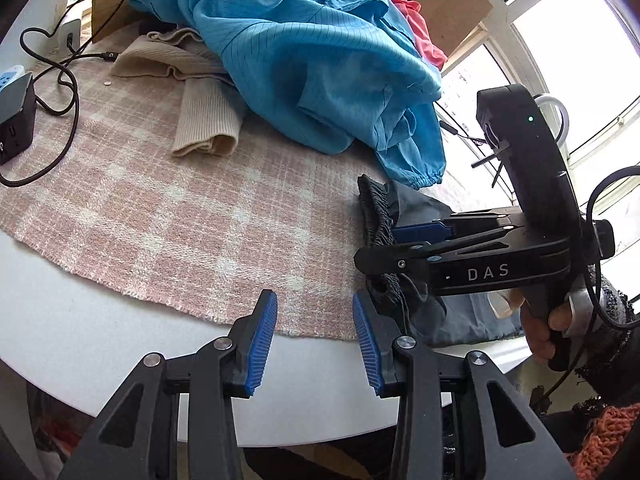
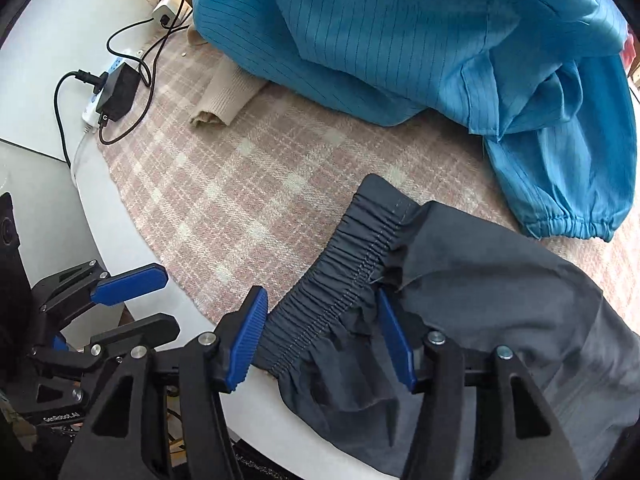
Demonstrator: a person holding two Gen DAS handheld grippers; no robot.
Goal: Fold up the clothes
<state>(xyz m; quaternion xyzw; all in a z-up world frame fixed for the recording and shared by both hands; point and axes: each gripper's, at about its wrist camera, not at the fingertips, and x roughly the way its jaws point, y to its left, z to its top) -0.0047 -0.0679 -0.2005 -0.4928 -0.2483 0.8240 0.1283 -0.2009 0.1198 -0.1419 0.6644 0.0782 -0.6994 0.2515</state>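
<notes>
A dark grey garment with an elastic waistband lies at the near edge of the pink plaid cloth. My right gripper is open with its jaws on either side of the waistband, which lies between them. In the left wrist view the right gripper comes in from the right over the grey garment. My left gripper is open and empty, just left of the grey garment, above the cloth's near edge. It also shows in the right wrist view.
A crumpled blue garment lies at the back on a beige knit sweater and a red garment. A black charger block, power strip and cables sit at the left on the white round table. Windows are at the right.
</notes>
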